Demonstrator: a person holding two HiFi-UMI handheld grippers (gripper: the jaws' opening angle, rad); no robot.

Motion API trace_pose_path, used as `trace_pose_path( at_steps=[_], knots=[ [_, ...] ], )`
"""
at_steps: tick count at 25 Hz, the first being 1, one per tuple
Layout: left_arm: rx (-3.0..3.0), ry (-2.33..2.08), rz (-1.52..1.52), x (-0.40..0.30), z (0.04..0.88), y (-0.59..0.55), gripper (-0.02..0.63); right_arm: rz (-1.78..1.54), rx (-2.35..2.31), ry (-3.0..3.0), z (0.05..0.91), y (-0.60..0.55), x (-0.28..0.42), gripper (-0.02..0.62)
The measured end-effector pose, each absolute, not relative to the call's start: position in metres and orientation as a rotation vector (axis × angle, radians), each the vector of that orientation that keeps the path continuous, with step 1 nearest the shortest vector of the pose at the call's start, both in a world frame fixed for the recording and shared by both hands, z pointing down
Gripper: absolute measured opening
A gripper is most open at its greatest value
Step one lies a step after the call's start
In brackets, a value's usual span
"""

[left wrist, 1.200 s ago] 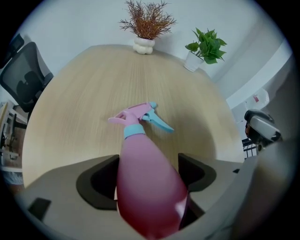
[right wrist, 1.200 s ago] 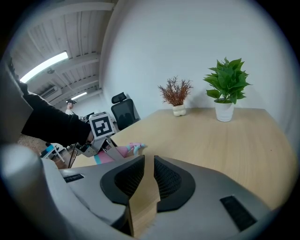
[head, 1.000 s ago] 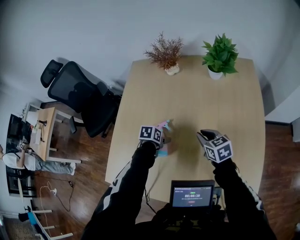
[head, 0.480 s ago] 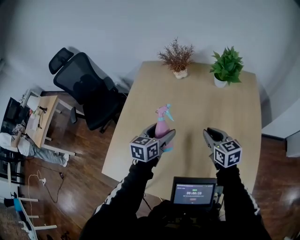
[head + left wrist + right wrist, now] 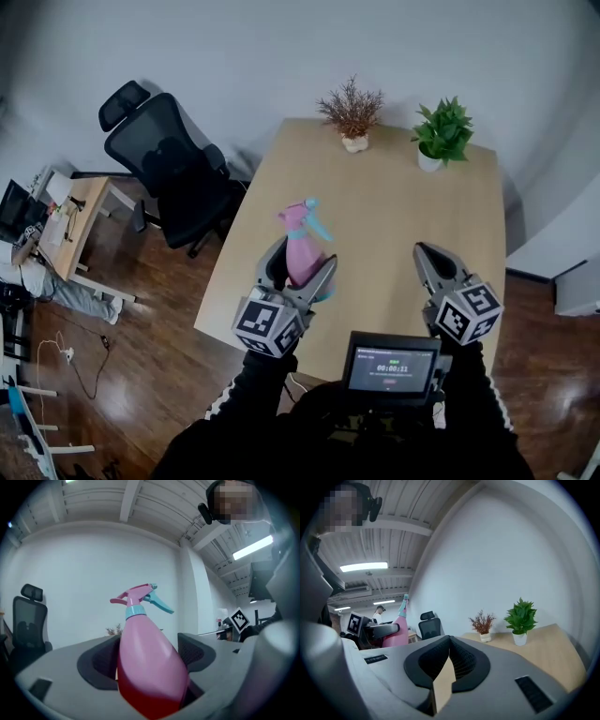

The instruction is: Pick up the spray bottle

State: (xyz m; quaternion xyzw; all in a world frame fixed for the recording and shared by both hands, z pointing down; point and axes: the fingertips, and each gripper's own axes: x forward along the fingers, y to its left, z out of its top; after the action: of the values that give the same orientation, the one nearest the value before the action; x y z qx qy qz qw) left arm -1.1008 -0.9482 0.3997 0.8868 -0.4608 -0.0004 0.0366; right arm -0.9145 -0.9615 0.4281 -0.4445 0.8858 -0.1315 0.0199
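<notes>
At the far left stands a black office chair (image 5: 169,178) on the wood floor, beside the table (image 5: 403,216). The left gripper (image 5: 300,266) is clenched on the spray bottle (image 5: 302,246). In the left gripper view both pads press the sides of the pink body (image 5: 146,644), which fills the gap between the jaws. The bottle is held over the near left part of the table, neck up and leaning a little, with a teal collar and teal trigger on a pink head. Its body is opaque, so its contents cannot be seen, and no label shows on it. At the far edge of the table a pale pot holds a dry brown plant (image 5: 352,111); to its right a white pot holds a green plant (image 5: 441,133). A small screen (image 5: 392,364) sits nearest the person, its digits too small to read. The right gripper (image 5: 429,255) hangs over the near right part of the table, jaws closed tip to tip on nothing (image 5: 450,643), well apart from the bottle
</notes>
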Motion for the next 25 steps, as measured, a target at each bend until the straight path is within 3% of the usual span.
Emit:
trace_pose_path(
  at_steps=[25],
  knots=[
    [2.817, -1.527, -0.097, -1.117, 0.357, -0.892, 0.382, -0.201, -1.430, 2.770, 0.401, -0.911, -0.918, 0.003]
  ],
)
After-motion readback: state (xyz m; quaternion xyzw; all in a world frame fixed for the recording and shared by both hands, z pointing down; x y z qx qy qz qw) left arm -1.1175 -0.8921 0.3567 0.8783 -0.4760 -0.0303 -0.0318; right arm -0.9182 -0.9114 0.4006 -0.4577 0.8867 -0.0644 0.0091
